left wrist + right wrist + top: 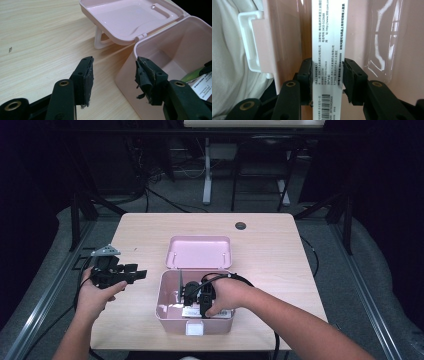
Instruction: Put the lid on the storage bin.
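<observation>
Both right gripper (327, 77) pads clamp carton (327, 37) (beside bin (284, 37) wall).

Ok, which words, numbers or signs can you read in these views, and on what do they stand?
White carton in the right claw, inside the pink box:
"www.999.com.cn"
"0433-5125668" (last digits uncertain)
"4008309999" (uncertain)
Chinese lines and the digits under its barcode: too small to read.
Label print on the carton in the left gripper view: too blurred to read.
</observation>
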